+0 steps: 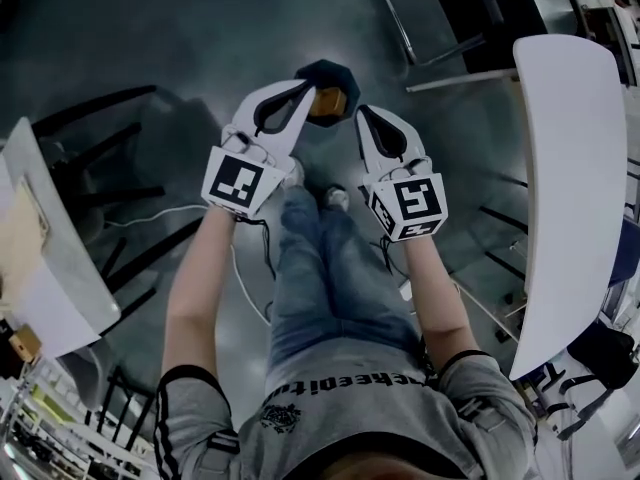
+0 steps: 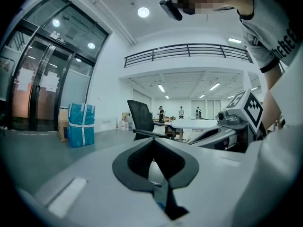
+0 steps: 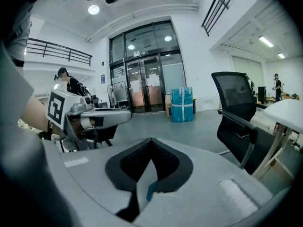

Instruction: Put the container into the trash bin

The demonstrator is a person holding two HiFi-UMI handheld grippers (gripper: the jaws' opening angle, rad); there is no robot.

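Far below on the floor stands a dark six-sided trash bin [image 1: 327, 71], seen past my feet. A brown-orange container [image 1: 329, 104] lies inside it. My left gripper [image 1: 304, 89] hangs in the air over the bin's left side and is shut with nothing in it. To the bin's right, my right gripper [image 1: 362, 114] is also shut and empty. The left gripper view shows the left gripper [image 2: 153, 143] with its jaws together, pointing level across the room. In the right gripper view the right gripper [image 3: 151, 142] has its jaws closed, with the other gripper beside it.
A long white table [image 1: 572, 188] runs along the right and another white table [image 1: 45, 258] is at the left. A metal chair frame [image 1: 430, 28] stands at the upper right. Cables [image 1: 235, 268] trail on the floor. A black office chair [image 3: 236, 110] and a blue wrapped parcel [image 3: 182, 104] stand ahead.
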